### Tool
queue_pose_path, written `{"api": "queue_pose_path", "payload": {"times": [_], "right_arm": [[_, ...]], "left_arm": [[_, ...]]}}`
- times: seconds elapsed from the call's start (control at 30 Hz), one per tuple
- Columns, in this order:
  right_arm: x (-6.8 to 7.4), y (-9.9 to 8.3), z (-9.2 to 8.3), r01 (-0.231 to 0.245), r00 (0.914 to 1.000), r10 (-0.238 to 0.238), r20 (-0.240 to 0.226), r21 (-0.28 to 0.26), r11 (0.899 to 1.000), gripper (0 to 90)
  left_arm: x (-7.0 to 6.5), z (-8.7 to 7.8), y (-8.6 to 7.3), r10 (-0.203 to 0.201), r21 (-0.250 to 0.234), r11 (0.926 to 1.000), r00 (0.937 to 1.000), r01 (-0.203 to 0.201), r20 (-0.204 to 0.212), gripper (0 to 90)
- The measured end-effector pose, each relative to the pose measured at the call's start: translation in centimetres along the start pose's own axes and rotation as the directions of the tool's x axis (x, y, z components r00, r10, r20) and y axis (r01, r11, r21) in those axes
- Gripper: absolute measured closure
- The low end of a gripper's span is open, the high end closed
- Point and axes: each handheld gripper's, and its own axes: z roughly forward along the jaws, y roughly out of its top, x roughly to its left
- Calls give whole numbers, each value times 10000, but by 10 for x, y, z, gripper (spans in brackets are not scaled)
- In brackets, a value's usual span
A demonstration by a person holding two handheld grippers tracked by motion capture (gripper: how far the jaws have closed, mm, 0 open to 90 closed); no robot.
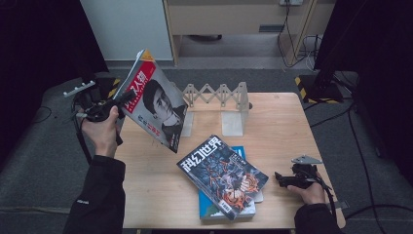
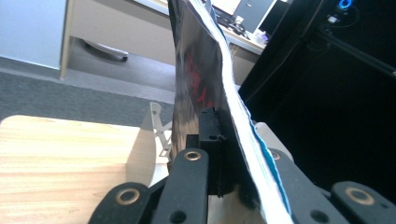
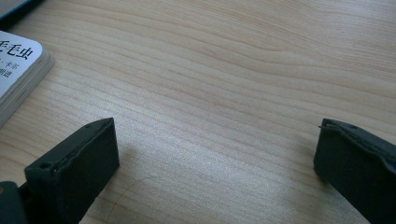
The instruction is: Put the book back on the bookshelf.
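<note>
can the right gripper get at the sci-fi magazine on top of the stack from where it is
Probably yes: the right gripper rests open on the table, beside the sci-fi magazine, with bare wood between them and nothing in its jaws.

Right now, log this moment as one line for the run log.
left gripper: shut on red-and-black portrait magazine, lifted, tilted | right gripper: open, resting on wooden table | white accordion book rack: empty | stack of books: on table

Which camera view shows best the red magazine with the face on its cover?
The high view: the red magazine with the face on its cover shows whole, lifted by the left gripper. The left gripper view gives its edge and glossy back. The right gripper view looks at bare wooden table.
</note>
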Motion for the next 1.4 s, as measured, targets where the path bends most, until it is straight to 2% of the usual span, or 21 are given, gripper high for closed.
{"api": "queue_pose_path", "payload": {"times": [0.13, 0.33, 0.53, 0.63, 0.67, 0.73, 0.97, 1.13, 1.3, 1.4], "right_arm": [[0, 0, 0, -12, 10000, 12, 5, -4, 10000, 1], [0, 0, 0, 6, 10000, -6, 3, 1, 10000, 1], [0, 0, 0, -27, 10000, 27, 12, -11, 10000, 1], [0, 0, 0, -30, 10000, 30, -3, 14, 10000, 1], [0, 0, 0, -31, 10000, 31, 10, 3, 10000, 1], [0, 0, 0, -31, 10000, 31, 11, 3, 10000, 1], [0, 0, 0, -23, 10000, 23, 2, 2, 10000, 1], [0, 0, 0, -23, 10000, 23, 2, 3, 10000, 1], [0, 0, 0, -22, 10000, 22, 3, 0, 10000, 1], [0, 0, 0, -19, 10000, 19, 8, -4, 10000, 1]], "left_arm": [[2, 10, 1, 125, 13, 9999, 9996, -125, -237, 860], [1, 34, -1, 740, 244, 9971, 9920, -719, -1026, 860], [1, 50, -6, 912, 168, 9958, 9873, -898, -1300, 860], [0, 57, -10, 1145, 239, 9934, 9820, -1122, -1500, 860], [0, 57, -10, 1145, 239, 9934, 9820, -1122, -1500, 860], [0, 62, -16, 1342, 354, 9909, 9773, -1301, -1642, 860], [1, 66, -26, 1608, 605, 9864, 9722, -1525, -1703, 860], [1, 68, -34, 1983, 968, 9782, 9646, -1836, -1740, 859], [0, 66, -36, 2137, 1108, 9741, 9629, -1972, -1648, 858], [0, 63, -36, 2313, 1563, 9657, 9605, -2074, -1546, 855]]}}
